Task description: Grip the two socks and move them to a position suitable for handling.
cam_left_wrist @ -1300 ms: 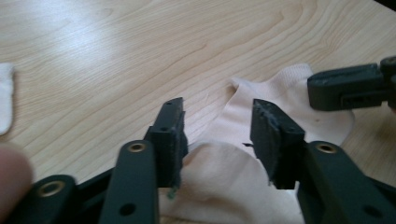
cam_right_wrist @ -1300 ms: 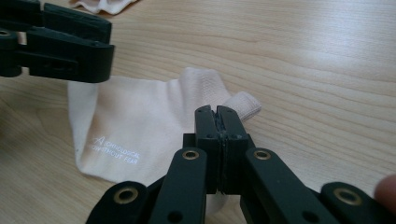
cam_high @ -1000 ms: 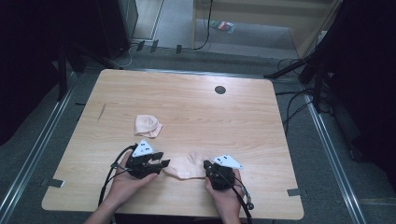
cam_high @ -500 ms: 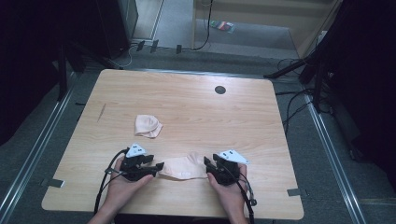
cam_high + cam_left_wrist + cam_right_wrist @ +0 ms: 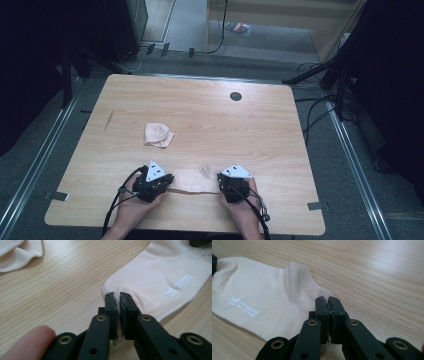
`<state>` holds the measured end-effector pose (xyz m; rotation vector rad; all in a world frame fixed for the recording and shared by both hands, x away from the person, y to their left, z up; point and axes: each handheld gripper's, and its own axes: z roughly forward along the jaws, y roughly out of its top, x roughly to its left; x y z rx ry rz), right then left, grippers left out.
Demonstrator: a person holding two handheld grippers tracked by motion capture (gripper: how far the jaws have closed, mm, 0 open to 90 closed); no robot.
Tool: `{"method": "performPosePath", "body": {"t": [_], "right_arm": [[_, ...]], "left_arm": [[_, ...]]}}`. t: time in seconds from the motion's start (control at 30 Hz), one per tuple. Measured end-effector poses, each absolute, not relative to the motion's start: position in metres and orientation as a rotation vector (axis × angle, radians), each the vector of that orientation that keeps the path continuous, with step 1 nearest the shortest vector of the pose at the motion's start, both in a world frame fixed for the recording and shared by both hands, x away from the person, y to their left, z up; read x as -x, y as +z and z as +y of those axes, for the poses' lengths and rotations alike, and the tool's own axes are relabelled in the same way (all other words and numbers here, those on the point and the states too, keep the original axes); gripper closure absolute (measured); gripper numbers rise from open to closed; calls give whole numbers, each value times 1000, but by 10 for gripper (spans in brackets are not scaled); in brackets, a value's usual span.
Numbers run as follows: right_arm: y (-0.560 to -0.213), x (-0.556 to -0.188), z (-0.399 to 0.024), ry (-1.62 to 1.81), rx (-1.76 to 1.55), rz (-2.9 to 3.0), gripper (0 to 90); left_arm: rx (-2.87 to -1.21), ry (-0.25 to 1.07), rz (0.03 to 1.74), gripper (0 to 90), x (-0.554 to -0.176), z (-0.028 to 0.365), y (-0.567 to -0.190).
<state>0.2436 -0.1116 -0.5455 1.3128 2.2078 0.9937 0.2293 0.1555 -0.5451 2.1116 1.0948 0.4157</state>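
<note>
My left hand-held gripper (image 5: 117, 298) and right hand-held gripper (image 5: 328, 302) have just closed, each pinching one end of the beige sock (image 5: 192, 180), stretched flat on the worktop (image 5: 210, 120) between them.

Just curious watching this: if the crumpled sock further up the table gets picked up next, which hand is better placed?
Probably left: the left gripper sits nearer the crumpled sock. Both it and the right gripper are shut on the flat sock.
</note>
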Motion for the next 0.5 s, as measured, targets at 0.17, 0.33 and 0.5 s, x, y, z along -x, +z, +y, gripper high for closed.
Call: {"method": "performPosePath", "body": {"t": [0.17,0.33,0.5], "right_arm": [[-542,-237,-120,969,-1372,2211,892],[-540,-234,-120,1003,-1384,2248,831],[-530,-229,-119,1122,-1330,2177,696]], "left_arm": [[-2118,369,1092,884,-227,166,-544],[-2073,309,1077,696,-224,172,-544],[-1921,279,1067,582,-223,177,-532]]}}
